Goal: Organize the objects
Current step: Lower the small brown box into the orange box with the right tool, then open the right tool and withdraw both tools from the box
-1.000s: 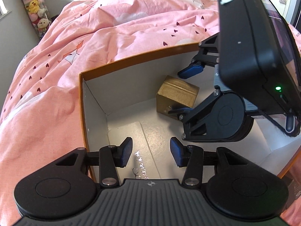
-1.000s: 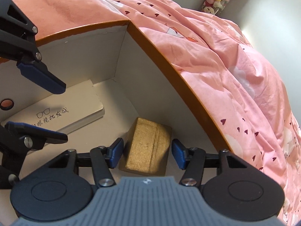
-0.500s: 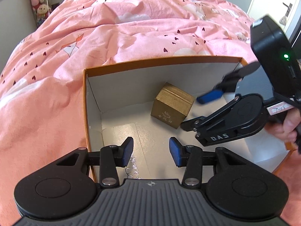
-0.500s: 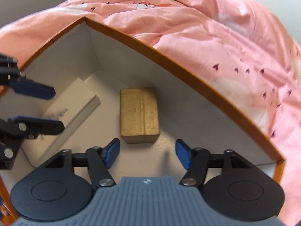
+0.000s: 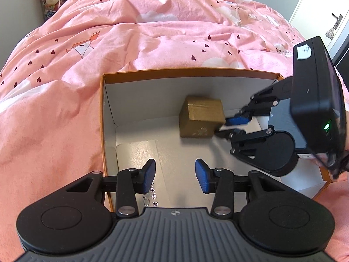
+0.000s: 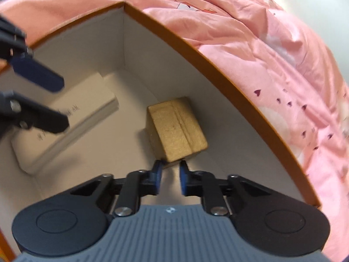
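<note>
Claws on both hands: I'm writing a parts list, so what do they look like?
Both match: the left claw and right claw have blue pads on black linkage arms with silver pivot screws, round black discs either side and a ribbed grey front plate. The right unit carries a black housing with a green light and a white sticker.

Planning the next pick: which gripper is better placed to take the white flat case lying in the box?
Left. The left gripper hangs open right over the white case; the right gripper, jaws closing on nothing, sits by the gold box.

A gold box (image 5: pixel 201 118) sits in an orange-rimmed white carton (image 5: pixel 185 72) on heart-patterned pink bedding (image 5: pixel 152 32).
</note>
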Motion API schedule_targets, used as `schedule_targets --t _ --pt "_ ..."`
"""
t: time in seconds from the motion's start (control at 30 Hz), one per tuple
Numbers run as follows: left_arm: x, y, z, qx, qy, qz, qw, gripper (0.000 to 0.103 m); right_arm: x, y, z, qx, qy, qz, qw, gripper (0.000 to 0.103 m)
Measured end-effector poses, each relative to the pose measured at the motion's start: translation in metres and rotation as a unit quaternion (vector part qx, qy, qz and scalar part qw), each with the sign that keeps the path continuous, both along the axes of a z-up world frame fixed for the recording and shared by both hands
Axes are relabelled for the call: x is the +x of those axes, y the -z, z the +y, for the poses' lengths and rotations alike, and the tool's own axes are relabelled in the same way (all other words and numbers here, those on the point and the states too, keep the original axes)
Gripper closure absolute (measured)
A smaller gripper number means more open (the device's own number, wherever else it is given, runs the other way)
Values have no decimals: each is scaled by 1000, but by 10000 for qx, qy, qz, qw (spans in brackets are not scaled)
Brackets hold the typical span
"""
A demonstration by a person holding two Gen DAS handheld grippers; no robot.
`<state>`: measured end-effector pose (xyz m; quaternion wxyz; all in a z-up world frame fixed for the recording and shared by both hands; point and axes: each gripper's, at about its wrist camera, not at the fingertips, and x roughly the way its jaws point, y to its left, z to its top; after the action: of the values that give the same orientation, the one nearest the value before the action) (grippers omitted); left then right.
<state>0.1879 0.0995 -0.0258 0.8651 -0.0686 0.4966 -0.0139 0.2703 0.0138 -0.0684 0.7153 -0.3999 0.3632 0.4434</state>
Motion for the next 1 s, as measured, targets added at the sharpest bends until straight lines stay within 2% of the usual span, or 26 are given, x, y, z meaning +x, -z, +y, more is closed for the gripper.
schedule_targets --t 0.07,0.2,0.37,0.5,0.63,0.87,1.0 --pt "1 1 0 -14 18 0 10000 53 0 3 0 -68 -64 -216 9997 86" --pt "3 2 -1 54 52 -9 10000 53 3 3 5 199 -179 105 9996 86" --pt "6 2 1 221 77 -38 9997 54 -7 4 21 400 -588 29 9975 87" --pt "8 1 5 169 73 -57 9998 55 -9 4 32 598 -859 92 9945 98" --pt "8 0 9 180 48 -77 9998 56 -8 3 44 749 -1058 232 9913 103" --pt "8 -1 16 92 -15 -82 9999 58 -17 7 55 901 -1364 285 9861 103" --pt "7 -2 17 36 -75 -83 9999 58 -19 6 57 896 -1313 265 9869 103"
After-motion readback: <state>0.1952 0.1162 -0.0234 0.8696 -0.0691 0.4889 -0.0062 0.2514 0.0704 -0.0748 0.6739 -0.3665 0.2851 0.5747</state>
